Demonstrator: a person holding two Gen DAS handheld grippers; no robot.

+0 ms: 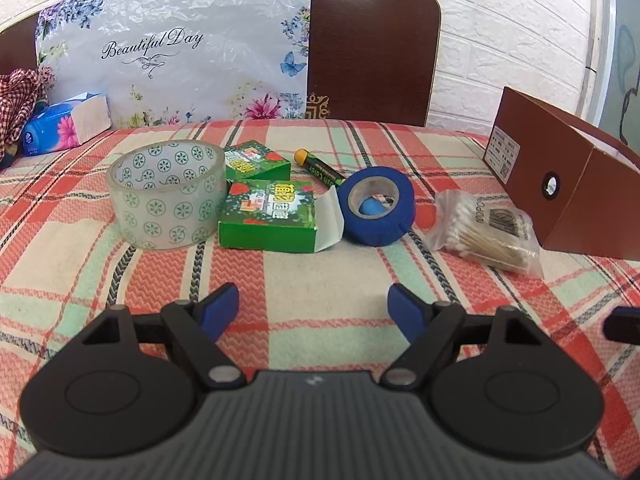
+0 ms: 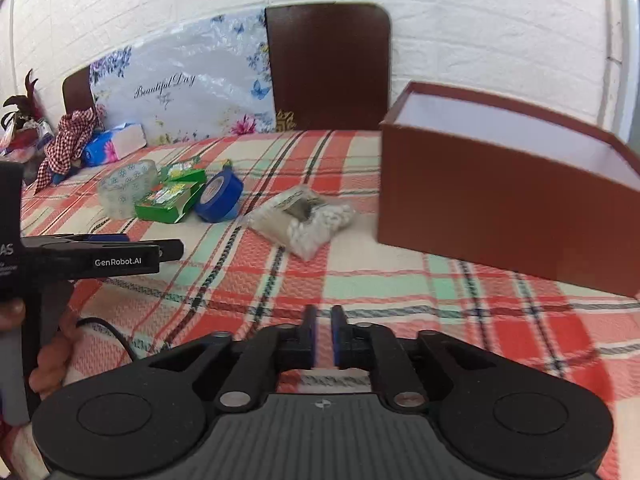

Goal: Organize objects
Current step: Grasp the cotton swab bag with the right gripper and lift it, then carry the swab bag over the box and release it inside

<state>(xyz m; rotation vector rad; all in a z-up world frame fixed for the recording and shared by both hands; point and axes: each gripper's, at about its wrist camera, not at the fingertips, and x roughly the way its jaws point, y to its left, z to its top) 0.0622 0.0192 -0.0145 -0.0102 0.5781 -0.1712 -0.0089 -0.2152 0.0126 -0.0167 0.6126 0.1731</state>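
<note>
Left claw (image 1: 313, 306) hovers low over the plaid-covered surface (image 1: 320, 280), blue pads spread wide apart, gripping nothing. Straight ahead of it sits the cluster: a clear tape roll (image 1: 167, 194) with green flower print on the left, touching the near green box (image 1: 269, 216), whose white end flap hangs open toward the blue tape roll (image 1: 378, 211). Something blue shows inside that roll's core; what it is, I can't tell. A second green box (image 1: 256, 160) sits just behind the first, and a black marker (image 1: 320, 168) with a yellow-orange tip lies behind the blue roll. Off to the right, a sealed clear bag of cotton swabs (image 1: 486, 232) lies just beside the brown box (image 1: 576, 184).

Over to the right claw (image 2: 322, 334): fingers nearly together, only a narrow gap, nothing between them. From here the brown box (image 2: 500, 208) is open-topped, white lining visible, and the part of its inside in view holds nothing. A tissue pack (image 1: 66, 124) rests at the far edge.
</note>
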